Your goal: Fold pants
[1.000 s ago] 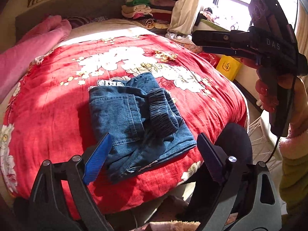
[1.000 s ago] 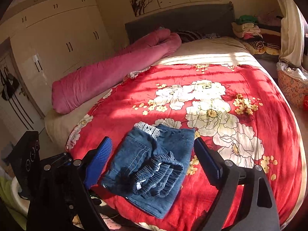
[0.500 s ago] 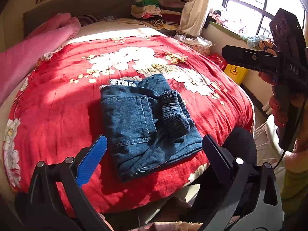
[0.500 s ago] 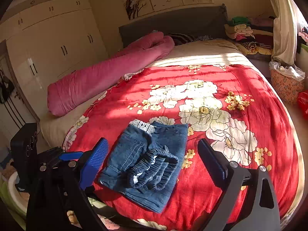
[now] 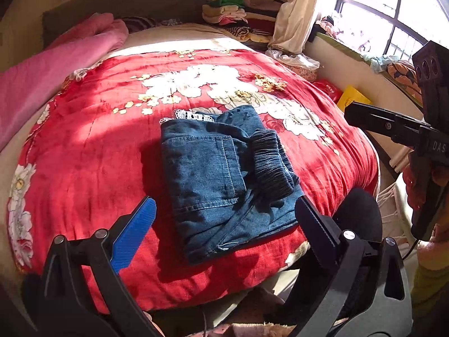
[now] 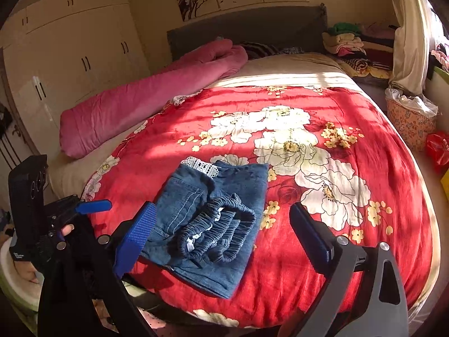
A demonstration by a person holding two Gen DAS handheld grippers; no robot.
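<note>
Folded blue denim pants (image 5: 221, 174) lie near the foot of the bed on a red floral quilt (image 5: 84, 154), the dark elastic waistband bunched on top and white lace at the far edge. My left gripper (image 5: 224, 200) hovers open just short of the bundle, touching nothing. From the other side my right gripper (image 6: 221, 206) also stands open in front of the pants (image 6: 219, 205), its pads clear of the cloth. The right gripper's black finger (image 5: 373, 119) shows at the right of the left wrist view. The left gripper's blue pad (image 6: 94, 206) shows at the left of the right wrist view.
A rolled pink blanket (image 6: 140, 106) lies along the bed's left side. Stacked clothes (image 6: 348, 42) sit by the headboard, and a patterned basket (image 6: 407, 120) and a yellow box (image 5: 352, 98) stand on the floor by the window. White wardrobes (image 6: 70, 56) line the left wall.
Both pairs of jaws have spread a little wider. The right gripper has sunk slightly and drifted toward the right edge of the left wrist view. The pants lie as before.
</note>
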